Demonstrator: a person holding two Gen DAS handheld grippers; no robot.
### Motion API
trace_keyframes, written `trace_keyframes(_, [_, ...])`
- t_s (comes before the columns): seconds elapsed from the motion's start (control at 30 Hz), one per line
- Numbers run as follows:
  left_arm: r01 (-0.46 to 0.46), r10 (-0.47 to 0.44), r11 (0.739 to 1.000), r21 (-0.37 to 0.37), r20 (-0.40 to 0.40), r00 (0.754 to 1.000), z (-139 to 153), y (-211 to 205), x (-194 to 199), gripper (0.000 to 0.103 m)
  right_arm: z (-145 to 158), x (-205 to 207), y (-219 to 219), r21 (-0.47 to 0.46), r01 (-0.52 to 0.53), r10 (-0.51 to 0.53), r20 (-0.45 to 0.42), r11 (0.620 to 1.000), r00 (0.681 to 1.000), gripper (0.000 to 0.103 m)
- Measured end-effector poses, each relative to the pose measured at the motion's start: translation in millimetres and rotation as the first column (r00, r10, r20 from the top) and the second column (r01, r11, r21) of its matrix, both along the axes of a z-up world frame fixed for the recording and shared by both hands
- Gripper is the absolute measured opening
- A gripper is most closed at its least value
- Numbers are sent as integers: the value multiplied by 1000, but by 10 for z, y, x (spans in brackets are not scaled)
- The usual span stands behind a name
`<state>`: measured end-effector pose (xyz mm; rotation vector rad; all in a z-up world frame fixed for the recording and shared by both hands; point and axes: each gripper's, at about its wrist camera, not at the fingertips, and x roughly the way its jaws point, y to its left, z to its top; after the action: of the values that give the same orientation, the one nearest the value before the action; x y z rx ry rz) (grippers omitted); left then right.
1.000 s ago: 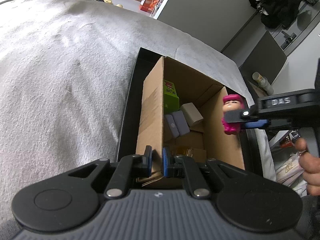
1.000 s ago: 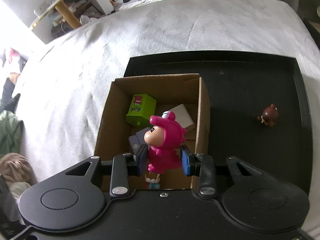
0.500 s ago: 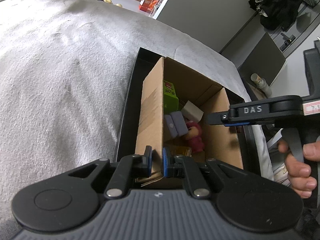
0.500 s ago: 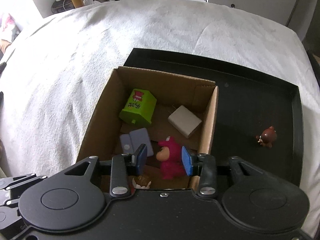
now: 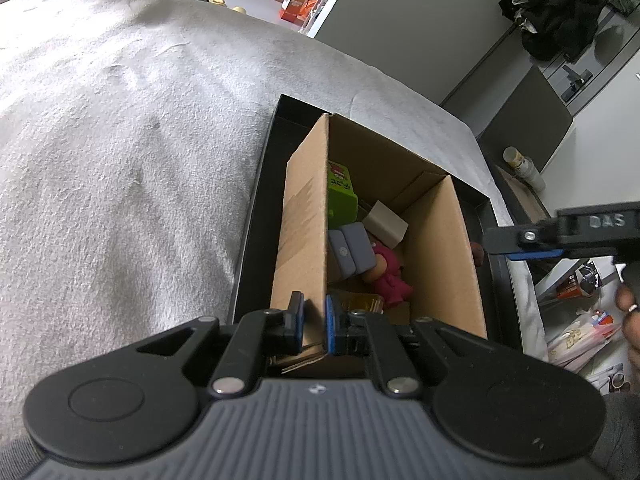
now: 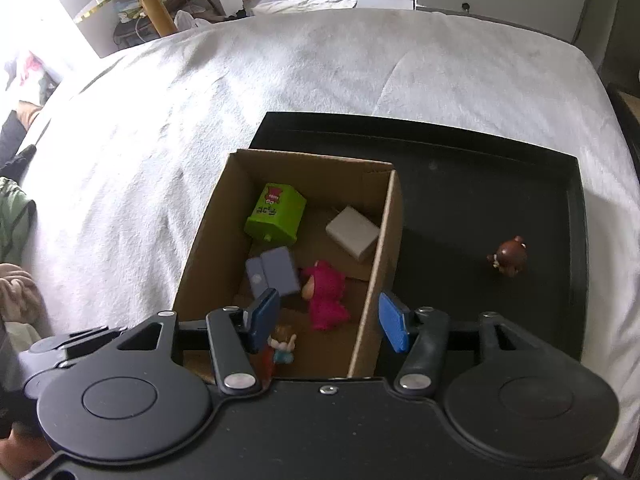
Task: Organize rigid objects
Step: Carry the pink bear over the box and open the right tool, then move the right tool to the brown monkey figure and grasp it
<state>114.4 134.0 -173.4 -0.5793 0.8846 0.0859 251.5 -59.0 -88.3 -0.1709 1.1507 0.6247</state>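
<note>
The bed (image 6: 280,80) carries a black tray (image 6: 480,168) with the cardboard box (image 6: 384,240) on it. The left gripper (image 5: 313,326) has its fingers clamped on the box's wall, steadying it. The right gripper (image 6: 326,322) hangs above the box, its fingers opening, nothing between them — the pink figurine (image 6: 326,296) lies inside on the box floor. The brown bear figurine (image 6: 508,258) on the tray looks next — best to clear the box rim before swinging across to it.

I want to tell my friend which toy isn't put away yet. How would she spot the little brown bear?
Find the black tray on the white blanket; a cardboard box fills its left part. The little brown bear stands alone on the bare tray right of the box. Every other toy lies inside the box.
</note>
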Motion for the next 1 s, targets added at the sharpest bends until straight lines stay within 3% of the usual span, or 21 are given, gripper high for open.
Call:
trace_keyframes(0.23, [0,0,1000,7,-3,1000,1,-10,3,9,34,13,-204,-29,-5,5,29,1000,1000,61])
trace_keyframes(0.63, [3,-3,1000,21,-7,1000,12,-29,4,9,-86,263,-652,-18,95,-95,20,995,995,61])
trace_keyframes(1.0, [8,-7,999,36,-18,1000,13,-51,20,9,-370,488,-963,27,181,-182,27,983,983,68])
